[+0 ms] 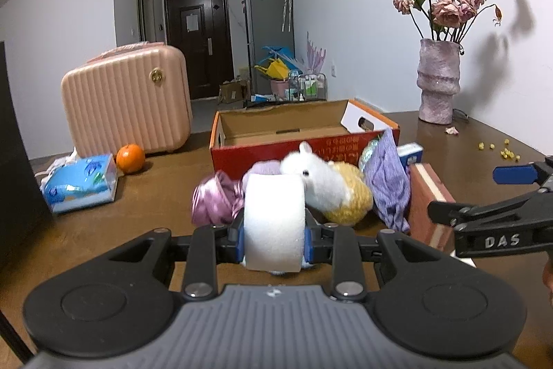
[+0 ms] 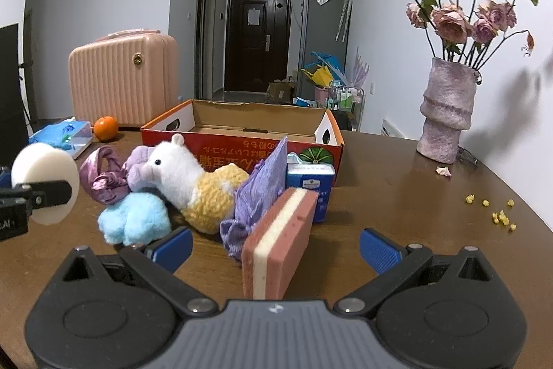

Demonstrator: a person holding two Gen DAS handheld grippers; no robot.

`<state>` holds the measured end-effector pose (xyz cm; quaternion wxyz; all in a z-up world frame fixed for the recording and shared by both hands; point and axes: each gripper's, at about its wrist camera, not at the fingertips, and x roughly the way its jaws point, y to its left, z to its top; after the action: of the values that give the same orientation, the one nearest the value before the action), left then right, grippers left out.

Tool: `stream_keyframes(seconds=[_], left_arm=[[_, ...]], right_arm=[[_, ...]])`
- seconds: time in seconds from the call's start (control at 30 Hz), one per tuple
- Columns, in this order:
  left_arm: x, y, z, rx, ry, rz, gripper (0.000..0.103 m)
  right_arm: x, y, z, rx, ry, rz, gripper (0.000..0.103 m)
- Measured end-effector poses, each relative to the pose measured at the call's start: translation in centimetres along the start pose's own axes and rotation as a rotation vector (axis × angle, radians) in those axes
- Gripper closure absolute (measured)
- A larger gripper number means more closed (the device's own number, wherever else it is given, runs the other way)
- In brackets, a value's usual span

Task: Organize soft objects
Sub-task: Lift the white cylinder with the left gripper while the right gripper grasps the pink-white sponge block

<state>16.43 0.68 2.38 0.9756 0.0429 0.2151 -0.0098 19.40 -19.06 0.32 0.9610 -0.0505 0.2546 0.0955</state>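
A round white foam sponge [image 1: 274, 223] sat pinched between the closed pads of the left gripper [image 1: 274, 239], lifted clear of the brown table [image 1: 145, 213] in front of the soft pile: white alpaca plush [image 2: 183, 172], purple satin scrunchie [image 2: 103, 177], blue fluffy toy [image 2: 134, 222] and lilac cloth [image 2: 259, 196]. The right gripper [image 2: 276, 246] stood wide open and empty around the upright pink-and-cream sponge [image 2: 276, 251], its pads apart from it. Behind lay 1 open red cardboard box [image 2: 242, 127].

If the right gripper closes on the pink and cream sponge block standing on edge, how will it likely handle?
The sponge block looks like foam: probably light and squashy. Standing on a narrow edge, it may tip if nudged by the open right gripper.
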Motion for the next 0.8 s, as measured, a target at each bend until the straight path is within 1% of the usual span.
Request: stream_keyframes(seconds=[0.1, 0.23, 0.3, 0.37, 0.43, 0.67, 0.8], left_arm=[[1.0, 0.0, 0.6, -0.016, -0.015, 0.005, 0.073], [2.8, 0.6, 0.6, -0.062, -0.011, 0.009, 0.073], [3.6, 1.1, 0.3, -0.061, -0.003, 0.022, 0.073], [4.4, 1.6, 0.0, -0.075, 0.019, 0.020, 0.074], [4.8, 1.9, -0.3, -0.077, 0.031, 0.019, 0.074], [5.0, 1.6, -1.0, -0.060, 0.038, 0.011, 0.073], [5.1, 1.5, -1.1, -0.060, 0.044, 0.017, 0.073]], right_arm=[[1.4, 0.1, 0.8, -0.009, 0.011, -0.009, 0.000], [3.2, 0.0, 1.5, 0.004, 0.016, -0.014, 0.000], [3.9, -0.3, 1.5, 0.031, 0.004, -0.010, 0.000], [4.5, -0.8, 1.2, 0.081, -0.009, 0.006, 0.000], [5.1, -1.4, 0.7, 0.128, 0.003, 0.018, 0.000], [5.9, -1.3, -0.1, 0.113, 0.014, -0.007, 0.002], [6.2, -1.1, -0.3, 0.100, 0.038, -0.028, 0.009]])
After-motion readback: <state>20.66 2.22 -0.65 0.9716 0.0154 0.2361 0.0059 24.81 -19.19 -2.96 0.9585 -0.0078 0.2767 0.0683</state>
